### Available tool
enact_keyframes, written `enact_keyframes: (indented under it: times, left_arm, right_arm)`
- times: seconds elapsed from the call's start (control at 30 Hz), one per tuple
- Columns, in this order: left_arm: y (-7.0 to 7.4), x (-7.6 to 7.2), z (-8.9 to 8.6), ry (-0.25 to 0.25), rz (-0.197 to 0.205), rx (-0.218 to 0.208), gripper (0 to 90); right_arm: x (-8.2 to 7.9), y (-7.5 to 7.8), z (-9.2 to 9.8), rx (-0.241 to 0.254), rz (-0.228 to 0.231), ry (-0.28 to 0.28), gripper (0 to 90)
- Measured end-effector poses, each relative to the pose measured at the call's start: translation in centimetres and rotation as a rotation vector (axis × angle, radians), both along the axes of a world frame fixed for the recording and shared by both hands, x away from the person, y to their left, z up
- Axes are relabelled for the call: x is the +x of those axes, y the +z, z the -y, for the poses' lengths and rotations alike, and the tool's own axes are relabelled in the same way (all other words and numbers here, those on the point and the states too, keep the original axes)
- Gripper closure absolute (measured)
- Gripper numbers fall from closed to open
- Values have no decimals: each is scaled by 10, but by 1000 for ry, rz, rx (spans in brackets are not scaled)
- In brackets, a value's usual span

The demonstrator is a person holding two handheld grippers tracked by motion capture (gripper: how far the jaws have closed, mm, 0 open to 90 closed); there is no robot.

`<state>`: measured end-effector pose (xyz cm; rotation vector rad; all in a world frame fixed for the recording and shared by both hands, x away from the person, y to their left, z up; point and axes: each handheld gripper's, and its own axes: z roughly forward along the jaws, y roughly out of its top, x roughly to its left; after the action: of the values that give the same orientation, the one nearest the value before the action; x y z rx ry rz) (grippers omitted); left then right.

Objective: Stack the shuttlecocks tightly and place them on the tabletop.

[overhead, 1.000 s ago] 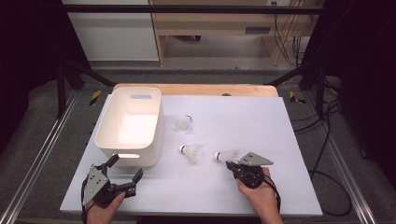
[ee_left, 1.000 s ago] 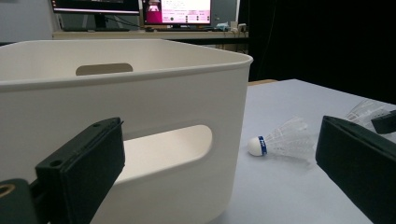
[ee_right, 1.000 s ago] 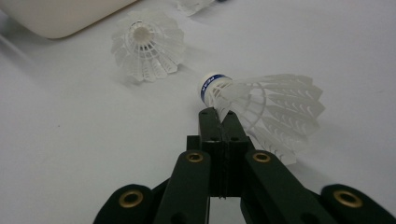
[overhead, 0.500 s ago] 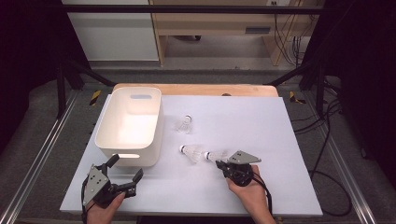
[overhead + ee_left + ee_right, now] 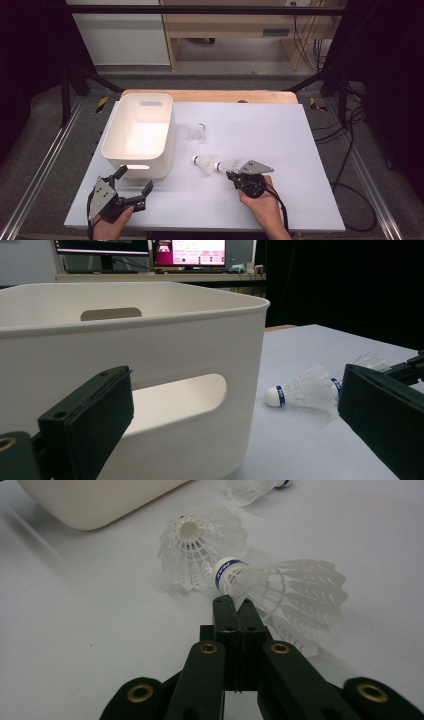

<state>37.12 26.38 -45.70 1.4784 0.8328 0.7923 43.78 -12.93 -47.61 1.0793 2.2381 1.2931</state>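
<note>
Shuttlecocks lie on the white tabletop (image 5: 310, 150), three of them, all toward its middle. One (image 5: 199, 133) sits alone, nearer the far edge, just right of the white bin (image 5: 137, 135). The other two lie closer to the near edge, side by side: one (image 5: 204, 164) with its cork pointing toward the bin, and the second (image 5: 226, 166) just to its right.

My right hand-held gripper (image 5: 235, 176) sits near the middle of the near edge, with my right hand (image 5: 262, 207) behind it. In the right gripper view its jaws are pressed together, and their tips (image 5: 234, 602) reach the second shuttlecock (image 5: 280, 592) just behind its blue-banded cork. I cannot tell whether the tips pinch a bit of the skirt or only touch it. The neighbouring shuttlecock (image 5: 200, 550) lies just beyond, its open skirt facing the camera, touching or nearly touching the cork of the one at my tips.

My left hand-held gripper (image 5: 134, 187) rests near the near left corner of the tabletop, held by my left hand (image 5: 107, 227), its jaws spread wide apart and gripping nothing. In the left gripper view the bin's near wall (image 5: 150, 370) with its handle slot stands close in front, between the jaws.
</note>
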Motion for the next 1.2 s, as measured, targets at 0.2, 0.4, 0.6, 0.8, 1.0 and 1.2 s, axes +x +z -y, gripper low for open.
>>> enact_keyframes:
  times: [0.2, 0.4, 0.6, 0.8, 1.0, 1.2]
  left_arm:
    - [0, 0, 1, -2, 1, 1, 14]
    - [0, 0, 0, -1, 0, 1, 14]
    - [0, 0, 1, -3, 2, 2, 15]
    - [0, 0, 0, -4, 2, 2, 15]
    - [0, 0, 1, -4, 2, 2, 15]
    - [0, 0, 1, -6, -1, 4, 15]
  right_arm:
    - [3, -1, -6, 12, -7, 7, 900]
    - [7, -4, -10, 27, -17, 11, 900]
    - [12, -4, -15, 41, -18, 16, 900]
    - [21, -2, -21, 41, -19, 25, 900]
    - [28, -2, -25, 46, -25, 45, 900]
    - [34, -5, -27, 79, -40, 55, 900]
